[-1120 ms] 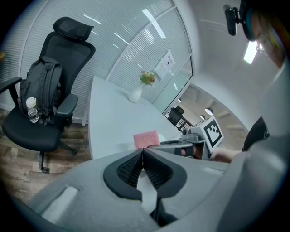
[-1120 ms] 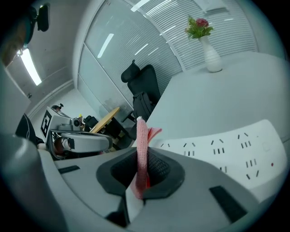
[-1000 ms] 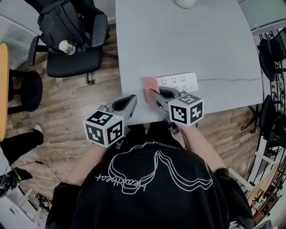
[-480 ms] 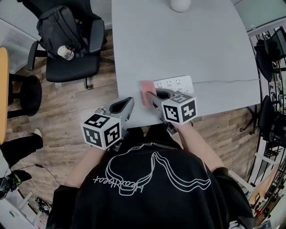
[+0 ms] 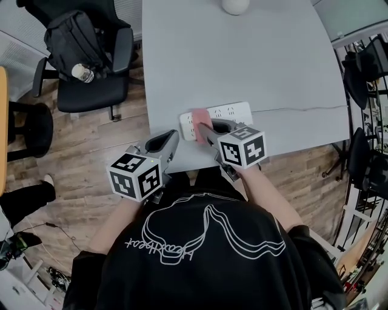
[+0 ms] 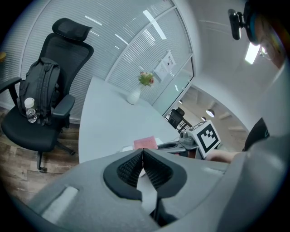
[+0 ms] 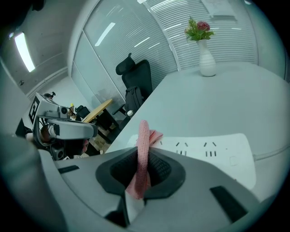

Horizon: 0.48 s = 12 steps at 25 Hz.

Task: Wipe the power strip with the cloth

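Observation:
A white power strip (image 5: 227, 113) lies near the front edge of the grey table (image 5: 242, 54), and its cable (image 5: 303, 109) runs off to the right. My right gripper (image 5: 206, 127) is shut on a pink cloth (image 5: 200, 118), which rests on the left part of the strip. In the right gripper view the cloth (image 7: 143, 140) stands folded between the jaws, above the strip (image 7: 204, 147). My left gripper (image 5: 173, 137) is shut and holds nothing. It hovers at the table's front left corner, a short way left of the strip. The left gripper view shows the cloth (image 6: 145, 142) just ahead.
A white vase (image 5: 235, 5) with flowers (image 7: 198, 29) stands at the table's far edge. A black office chair (image 5: 91, 72) carrying a backpack and a bottle (image 5: 82, 72) is on the wooden floor to the left. More chairs (image 5: 364, 66) crowd the right side.
The right gripper has slid the cloth rightward from the strip's left end onto the strip, so that end now shows. The left gripper has kept its place beside it.

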### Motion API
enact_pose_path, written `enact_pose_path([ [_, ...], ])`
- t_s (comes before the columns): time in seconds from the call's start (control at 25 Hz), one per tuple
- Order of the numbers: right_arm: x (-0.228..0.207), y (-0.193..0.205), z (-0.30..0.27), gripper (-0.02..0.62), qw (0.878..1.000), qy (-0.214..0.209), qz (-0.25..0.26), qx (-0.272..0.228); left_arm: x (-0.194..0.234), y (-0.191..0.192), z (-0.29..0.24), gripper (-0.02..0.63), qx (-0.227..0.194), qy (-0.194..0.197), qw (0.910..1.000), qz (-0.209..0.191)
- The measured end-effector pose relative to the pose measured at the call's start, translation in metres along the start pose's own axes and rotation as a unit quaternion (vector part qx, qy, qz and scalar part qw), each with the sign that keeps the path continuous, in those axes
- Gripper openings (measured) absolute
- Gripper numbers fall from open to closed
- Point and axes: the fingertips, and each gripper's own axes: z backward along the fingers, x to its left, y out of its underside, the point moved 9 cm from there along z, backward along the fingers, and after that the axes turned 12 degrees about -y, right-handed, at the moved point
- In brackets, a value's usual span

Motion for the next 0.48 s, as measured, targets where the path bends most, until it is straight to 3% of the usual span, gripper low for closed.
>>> enact_pose_path([
  [0.48,-0.03,0.006,0.037,0.054,1.0,0.018,-0.007,0.001,-0.023,0.0,-0.016,0.014,0.006,0.0,0.9997,0.025],
])
